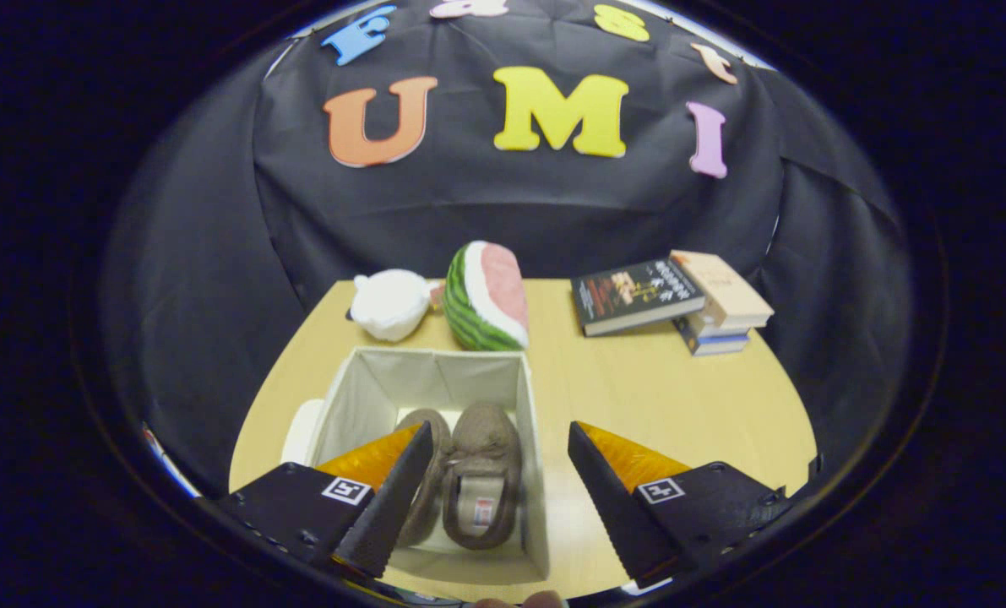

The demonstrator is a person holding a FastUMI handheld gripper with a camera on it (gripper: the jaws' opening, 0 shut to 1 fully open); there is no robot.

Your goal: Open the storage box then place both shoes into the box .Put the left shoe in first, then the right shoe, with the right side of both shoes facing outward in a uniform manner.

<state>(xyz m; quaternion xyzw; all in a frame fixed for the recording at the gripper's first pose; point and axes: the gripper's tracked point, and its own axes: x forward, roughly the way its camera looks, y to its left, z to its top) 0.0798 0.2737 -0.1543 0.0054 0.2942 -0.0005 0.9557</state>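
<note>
With both shoes lying in the open box, the fingers [484, 498] are hanging released above it, grasping nothing.
Standing near the desk's [680, 397] front edge, left of centre, the storage box [422, 371] is showing thin pale fabric walls that are probably bowing easily, so its rim looks a poor place to pull. Behind it, the plush watermelon [486, 295] and a white soft toy [390, 304] are sitting by the back edge, with stacked books [671, 300] towards the back right corner. Inside, the right-hand shoe [481, 481] and the left-hand shoe [428, 473], half hidden behind one finger, are lying side by side, toes pointing away; both look light, soft and suede-like, best pinched at the heel collar.
</note>
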